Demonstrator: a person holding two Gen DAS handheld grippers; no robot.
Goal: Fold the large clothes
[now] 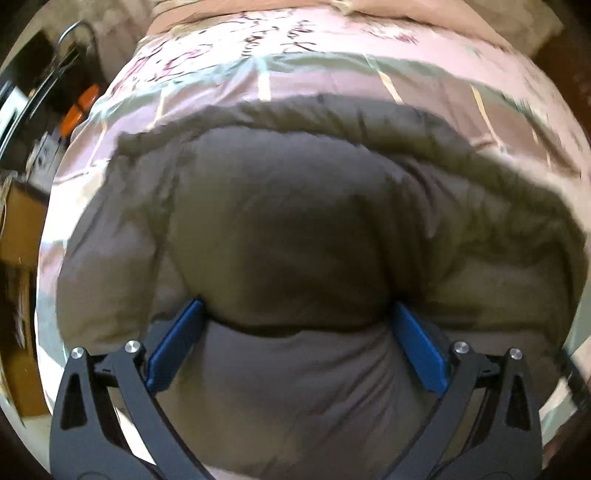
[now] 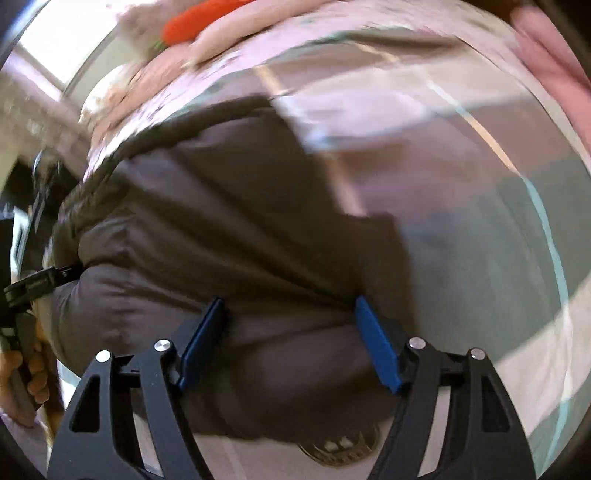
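Observation:
A large grey-brown padded jacket (image 1: 295, 229) lies on a bed with a pink patterned cover (image 1: 332, 81). My left gripper (image 1: 295, 314) has its blue pads (image 1: 177, 343) spread wide with a thick fold of the jacket bulging between them. In the right wrist view the jacket (image 2: 221, 221) fills the left and middle. My right gripper (image 2: 290, 306) also has its blue pads (image 2: 376, 343) apart with jacket fabric between them. The left gripper's handle and the hand on it (image 2: 26, 332) show at the left edge.
The pink and pale green bed cover (image 2: 461, 184) stretches to the right. An orange object (image 2: 199, 18) lies at the far end of the bed. A brown box (image 1: 22, 229) and dark furniture (image 1: 44, 74) stand left of the bed.

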